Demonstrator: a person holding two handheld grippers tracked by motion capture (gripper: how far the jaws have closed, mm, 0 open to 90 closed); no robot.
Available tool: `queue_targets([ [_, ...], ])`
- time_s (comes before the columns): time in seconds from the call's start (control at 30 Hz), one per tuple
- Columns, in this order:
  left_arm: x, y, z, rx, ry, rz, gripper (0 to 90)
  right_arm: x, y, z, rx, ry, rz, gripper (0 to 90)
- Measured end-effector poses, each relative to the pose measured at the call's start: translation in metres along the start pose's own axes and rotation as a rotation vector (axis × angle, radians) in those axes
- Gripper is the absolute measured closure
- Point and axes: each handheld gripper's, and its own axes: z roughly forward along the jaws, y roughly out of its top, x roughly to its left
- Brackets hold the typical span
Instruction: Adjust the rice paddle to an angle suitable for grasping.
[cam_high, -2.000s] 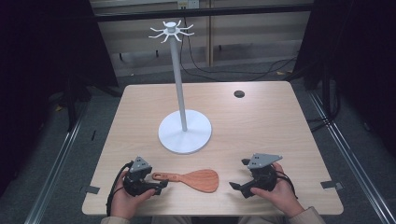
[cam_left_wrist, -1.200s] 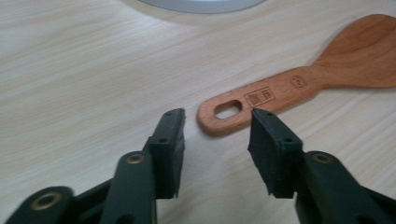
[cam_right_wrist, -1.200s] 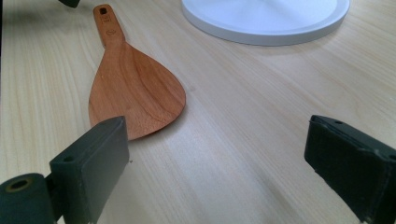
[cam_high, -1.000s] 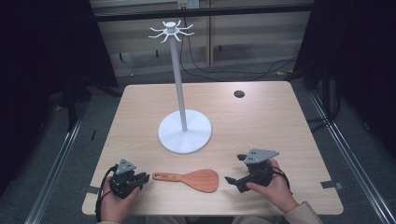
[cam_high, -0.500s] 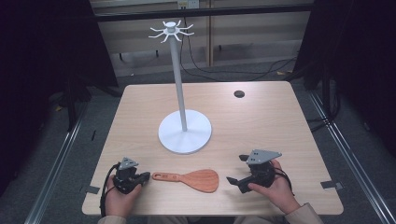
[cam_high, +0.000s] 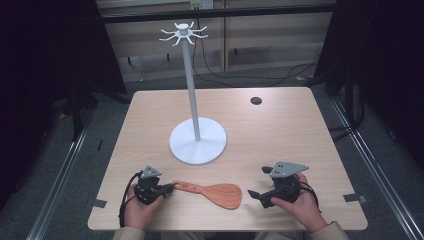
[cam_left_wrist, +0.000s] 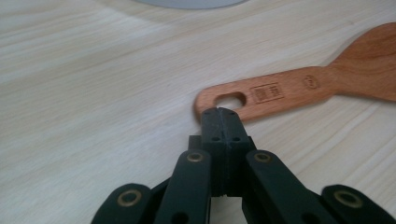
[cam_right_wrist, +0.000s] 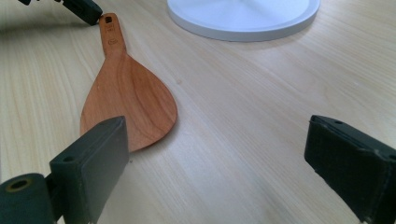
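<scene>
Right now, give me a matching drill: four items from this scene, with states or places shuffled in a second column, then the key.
Items:
1. left gripper
2. right gripper
3. wooden spatula
4. white stand

States or places:
A. upright near the middle of the table, hooks on top
B. jaws shut, tip at the end of the spatula's handle
C. lying flat between the two grippers
D. jaws wide open, nothing between them

Pairs: 1-B, 2-D, 3-C, 4-A
</scene>
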Motion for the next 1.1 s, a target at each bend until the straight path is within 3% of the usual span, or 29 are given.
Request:
queue_targets([
  [0.13, 0.004, 0.003, -0.002, -0.023, 0.018, -0.013, 90.0, -0.001, -0.002, -0.003, -0.004, -0.011, 0.005, 6.3],
  [0.2, 0.014, 0.005, -0.006, -0.054, 0.052, -0.042, 90.0, -0.001, -0.004, -0.007, -0.003, -0.02, 0.012, 6.3],
  [0.23, 0.014, 0.005, -0.006, -0.054, 0.052, -0.042, 90.0, -0.001, -0.004, -0.007, -0.003, -0.02, 0.012, 6.3],
  [0.27, 0.018, 0.004, -0.003, -0.065, 0.049, -0.068, 90.0, -0.002, -0.006, -0.009, -0.004, -0.025, 0.019, 6.3],
  [0.5, 0.017, 0.008, 0.006, -0.027, 0.026, -0.024, 90.0, -0.002, -0.007, -0.01, -0.005, -0.038, 0.025, 6.3],
  [0.67, 0.009, 0.012, 0.011, -0.016, -0.009, -0.021, 90.0, -0.003, -0.01, -0.013, 0.003, -0.039, 0.028, 6.3],
  [0.7, 0.005, 0.012, 0.013, -0.017, -0.042, -0.019, 90.0, -0.003, -0.011, -0.014, -0.002, -0.042, 0.033, 6.3],
  [0.77, 0.001, 0.013, 0.014, -0.011, -0.046, -0.011, 90.0, -0.004, -0.011, -0.015, -0.002, -0.044, 0.032, 6.3],
  [0.9, -0.016, 0.016, 0.019, 0.015, -0.075, 0.033, 90.0, -0.005, -0.011, -0.017, -0.008, -0.044, 0.036, 6.3],
  [0.97, -0.02, 0.016, 0.02, 0.02, -0.089, 0.036, 90.0, -0.005, -0.011, -0.017, -0.008, -0.045, 0.035, 6.3],
  [1.1, -0.037, 0.019, 0.024, 0.017, -0.108, 0.071, 90.0, -0.005, -0.01, -0.019, -0.01, -0.051, 0.035, 6.3],
])
